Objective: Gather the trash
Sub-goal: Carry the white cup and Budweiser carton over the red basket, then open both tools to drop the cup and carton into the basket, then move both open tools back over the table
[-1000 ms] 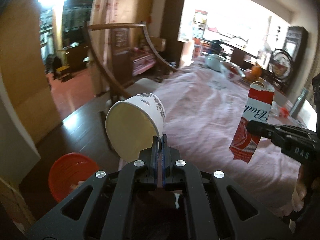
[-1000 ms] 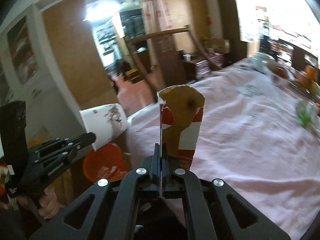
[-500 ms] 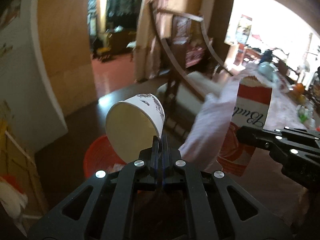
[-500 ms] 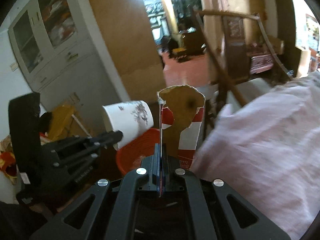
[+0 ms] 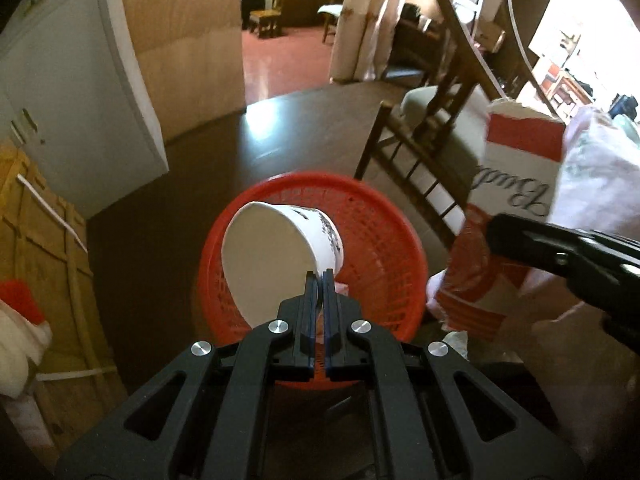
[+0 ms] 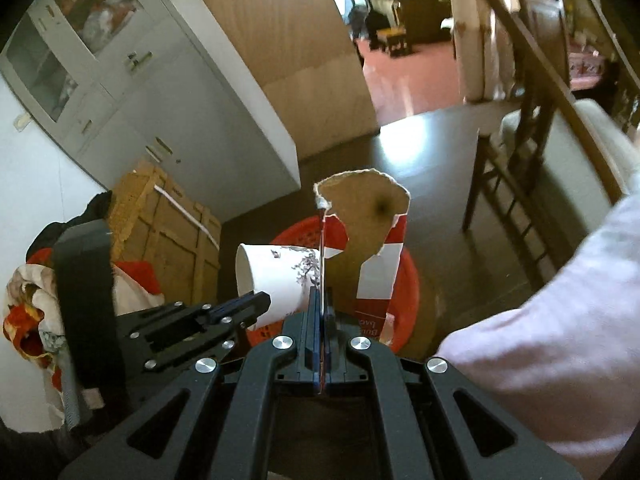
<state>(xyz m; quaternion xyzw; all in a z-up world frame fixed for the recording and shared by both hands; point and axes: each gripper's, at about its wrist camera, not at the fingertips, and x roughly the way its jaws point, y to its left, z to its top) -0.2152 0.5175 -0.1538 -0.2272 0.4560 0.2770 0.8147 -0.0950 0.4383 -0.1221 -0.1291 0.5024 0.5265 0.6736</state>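
My left gripper [image 5: 319, 276] is shut on the rim of a white paper cup [image 5: 276, 256] with a dark floral print; the cup [image 6: 276, 280] hangs tilted over a red mesh waste basket [image 5: 380, 240] on the dark floor. To its right, my right gripper [image 6: 321, 294] is shut on a torn red-and-white cardboard carton [image 6: 368, 248], held upright above the same basket [image 6: 410, 284]. In the left wrist view the carton [image 5: 516, 184] shows script lettering, with the right gripper [image 5: 494, 232] clamped on its edge. The left gripper [image 6: 262, 304] shows at the left of the right wrist view.
A wooden chair [image 5: 436, 128] stands right of the basket, beside the pink tablecloth [image 6: 560, 320] hanging off the table edge. A wooden crate [image 6: 168, 240] and a heap of cloth [image 6: 28, 312] sit left of the basket, before a white cabinet [image 6: 160, 92]. Dark floor lies beyond.
Both grippers swung left off the pink table and sank, still holding the cup and the carton. The red basket, earlier at lower left, now lies directly beneath both.
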